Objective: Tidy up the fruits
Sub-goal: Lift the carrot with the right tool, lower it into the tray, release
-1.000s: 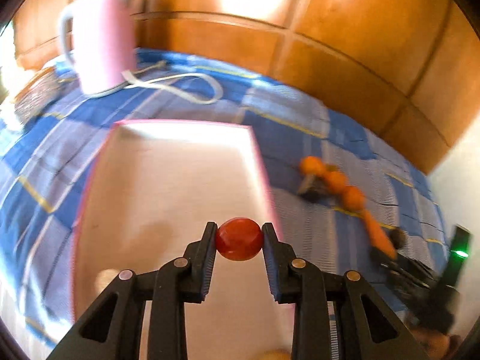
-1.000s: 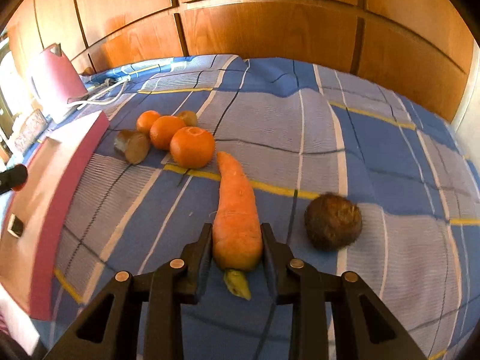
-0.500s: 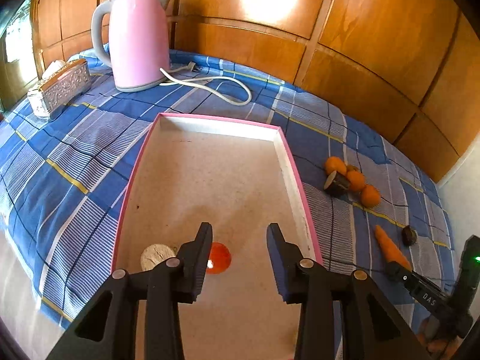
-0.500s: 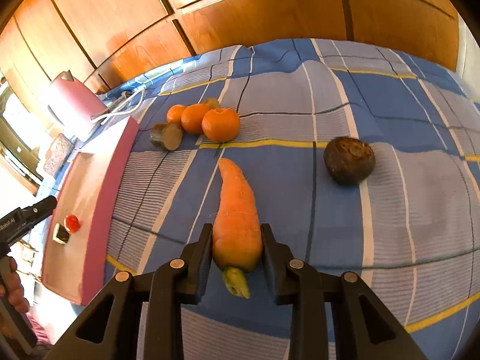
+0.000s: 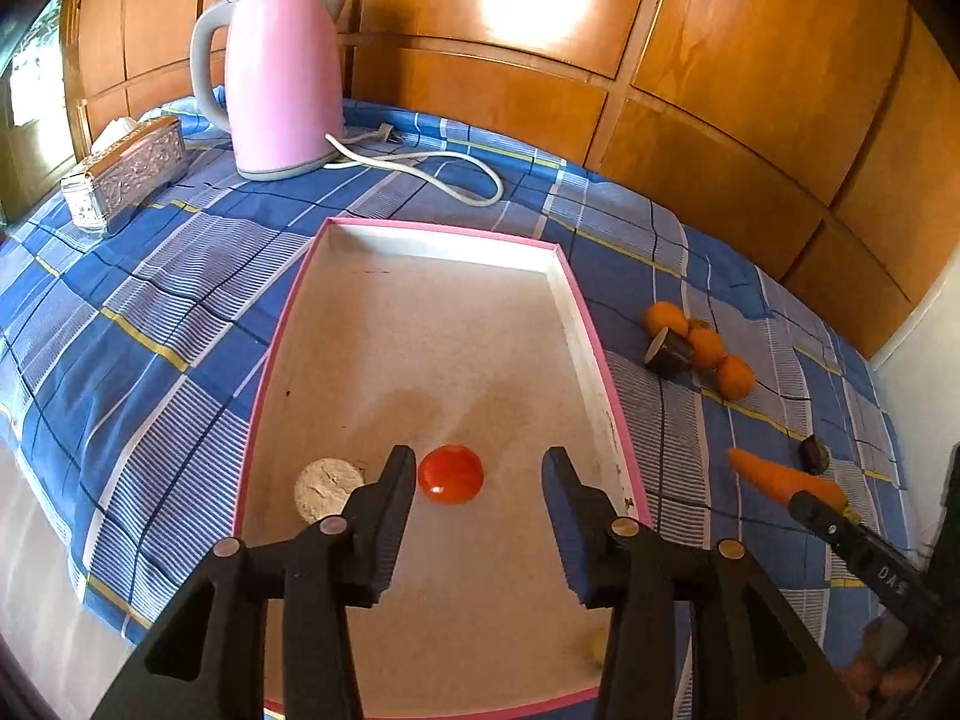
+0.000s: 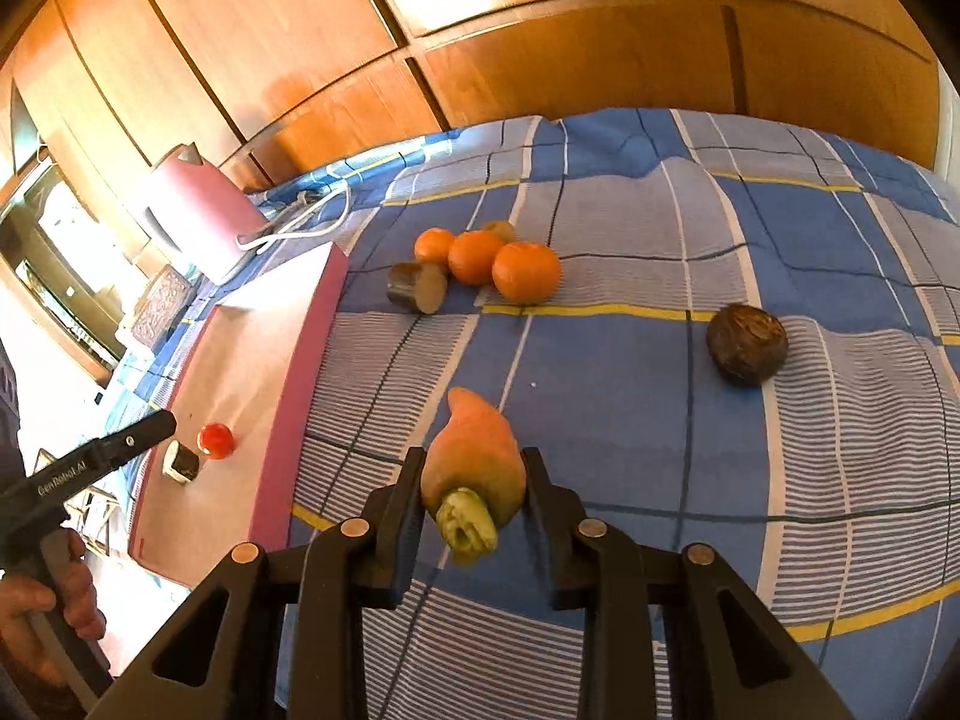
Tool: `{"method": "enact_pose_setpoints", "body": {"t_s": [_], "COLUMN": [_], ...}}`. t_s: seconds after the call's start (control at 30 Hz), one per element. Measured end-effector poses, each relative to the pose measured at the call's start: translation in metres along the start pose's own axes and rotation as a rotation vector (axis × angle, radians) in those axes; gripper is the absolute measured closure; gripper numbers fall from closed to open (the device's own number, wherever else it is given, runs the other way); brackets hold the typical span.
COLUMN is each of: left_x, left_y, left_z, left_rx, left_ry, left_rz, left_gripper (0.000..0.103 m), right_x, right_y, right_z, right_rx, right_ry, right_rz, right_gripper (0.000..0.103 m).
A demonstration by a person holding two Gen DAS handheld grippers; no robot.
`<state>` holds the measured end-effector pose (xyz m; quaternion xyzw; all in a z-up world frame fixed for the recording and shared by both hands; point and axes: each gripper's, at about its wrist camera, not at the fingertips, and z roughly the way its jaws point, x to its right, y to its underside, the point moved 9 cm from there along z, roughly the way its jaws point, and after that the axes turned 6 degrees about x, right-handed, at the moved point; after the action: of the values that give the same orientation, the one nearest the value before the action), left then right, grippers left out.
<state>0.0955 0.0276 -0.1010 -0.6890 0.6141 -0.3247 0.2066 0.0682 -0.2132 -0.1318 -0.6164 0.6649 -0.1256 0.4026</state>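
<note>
1. Left hand-held gripper (image 5: 479, 483) is hanging wide open, having just released the tomato (image 5: 450, 473) into the pink tray (image 5: 585, 324).
2. Right hand-held gripper (image 6: 471, 489) is clamping the carrot (image 6: 474, 459), now lifting it off the checked cloth (image 6: 840, 420), likely heading trayward.

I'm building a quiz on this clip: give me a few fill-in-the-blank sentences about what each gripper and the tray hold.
1. The right gripper is shut on the ____.
2. The tomato lies inside the pink-rimmed ____.
3. The left gripper is ____, holding nothing.
4. The oranges number ____.

Missing words: carrot; tray; open; three
</note>
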Motion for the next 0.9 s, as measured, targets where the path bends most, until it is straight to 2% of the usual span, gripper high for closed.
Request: {"method": "enact_pose_setpoints", "body": {"t_s": [0.2,0.33,0.47,0.57,0.67,0.9], "left_x": [-0.008,-0.021,-0.036,-0.045,-0.052,-0.052], "left_y": [-0.005,-0.008,-0.011,-0.013,-0.012,-0.008], "left_z": [-0.005,-0.007,-0.011,-0.014,-0.015,-0.013], "left_rx": [0.025,0.034,0.051,0.061,0.062,0.049], "left_ry": [-0.015,-0.037,-0.061,-0.075,-0.08,-0.072], "left_rz": [-0.013,-0.04,-0.069,-0.085,-0.097,-0.1], "left_gripper": [0.058,0.053,0.053,0.052,0.051,0.051], "right_x": [-0.028,-0.066,-0.113,-0.147,-0.168,-0.168], "right_y": [-0.016,-0.027,-0.031,-0.024,-0.008,0.015], "right_z": [-0.003,0.006,0.018,0.029,0.039,0.043], "right_rx": [0.025,0.019,0.011,-0.026,-0.072,-0.108], "right_ry": [-0.034,-0.094,-0.162,-0.234,-0.258,-0.247], "right_rz": [-0.06,-0.118,-0.178,-0.216,-0.241,-0.267], "right_gripper": [0.073,0.073,0.073,0.072,0.07,0.069]}}
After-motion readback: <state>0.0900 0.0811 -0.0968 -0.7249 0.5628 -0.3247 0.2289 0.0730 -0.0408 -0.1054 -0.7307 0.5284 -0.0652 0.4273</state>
